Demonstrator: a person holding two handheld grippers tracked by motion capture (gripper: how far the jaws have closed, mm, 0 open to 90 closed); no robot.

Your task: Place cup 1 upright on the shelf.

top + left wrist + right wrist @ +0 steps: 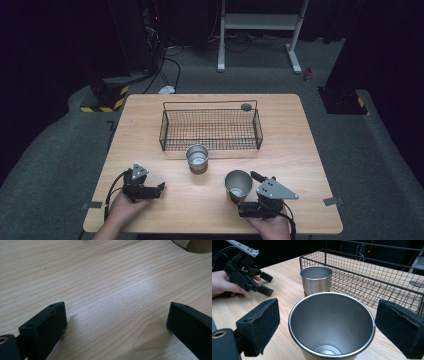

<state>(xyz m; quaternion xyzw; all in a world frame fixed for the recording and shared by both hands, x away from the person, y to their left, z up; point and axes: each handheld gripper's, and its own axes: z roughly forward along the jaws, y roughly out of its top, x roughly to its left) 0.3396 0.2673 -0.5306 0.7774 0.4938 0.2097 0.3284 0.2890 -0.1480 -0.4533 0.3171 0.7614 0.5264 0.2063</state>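
Left hand [121, 206]: comes in from the table's near edge, wrapped round its tool.
Left gripper [160, 189]: low over the tabletop, jaws spread wide — nothing between them.
Right hand [272, 227]: at the near edge.
Right gripper [327, 322]: jaws apart — pads clear of contact.

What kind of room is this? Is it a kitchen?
Probably not a kitchen, more likely a lab or recording studio. A lone wooden table stands on grey carpet with dark curtains around it, black-and-yellow hazard tape marks the floor, and cables trail behind it near a metal stand.
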